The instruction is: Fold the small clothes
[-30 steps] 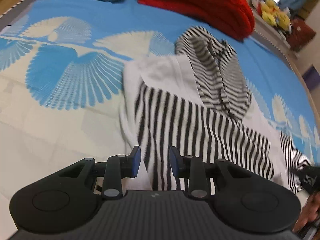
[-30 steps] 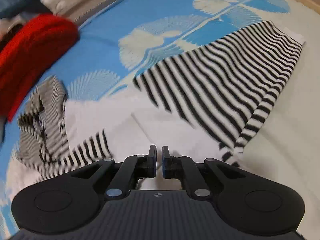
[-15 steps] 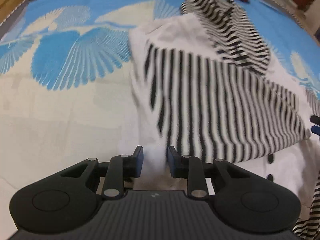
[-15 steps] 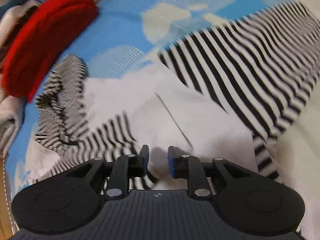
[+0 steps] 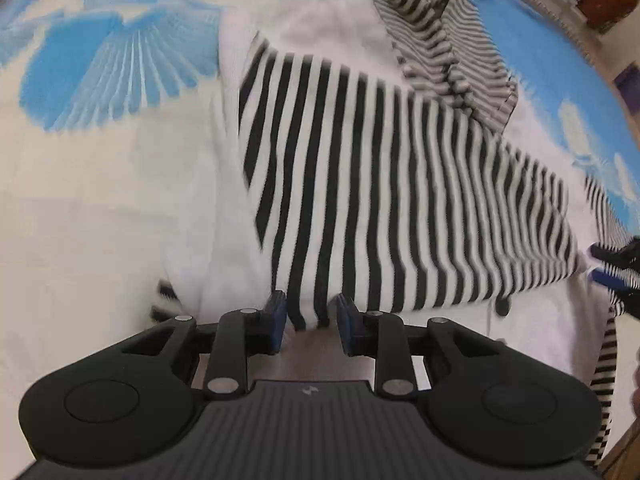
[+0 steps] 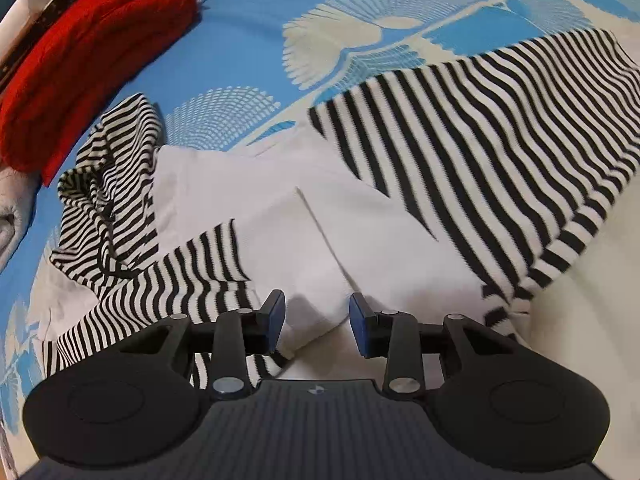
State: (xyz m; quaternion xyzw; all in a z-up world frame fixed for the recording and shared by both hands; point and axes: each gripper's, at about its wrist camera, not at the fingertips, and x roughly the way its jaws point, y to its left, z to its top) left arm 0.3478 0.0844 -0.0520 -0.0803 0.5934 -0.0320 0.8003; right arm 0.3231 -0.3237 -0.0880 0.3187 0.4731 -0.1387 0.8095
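Striped black and white over a plain white body, the small garment (image 5: pixel 400 184) lies spread on a bed cover (image 5: pixel 100 64) printed with blue and cream fans. In the left wrist view the striped panel is folded across the white part, its near edge running from the middle of the picture out to the right, where a dark button (image 5: pixel 503 307) sits just below that edge. The left gripper (image 5: pixel 308 322) stands at the garment's near hem; a tuck of striped cloth reaches into the gap between its blue pads, but the pads stand apart from it, so the jaws are released. To the left of the garment the cover is bare and cream, open room up to the picture's edge.

In the right wrist view the right gripper (image 6: pixel 316 322) hangs over a corner of the white cloth, its jaws having just been opening; the cloth lies between the pads (image 6: pixel 276 318) and is not pinched. A striped sleeve (image 6: pixel 176 280) trails off to the left, and the finer-striped hood (image 6: pixel 112 172) bunches beyond it, close to a red blanket (image 6: pixel 84 56) at the far edge of the bed. Right of the garment's cuffed edge the cover is bare again.
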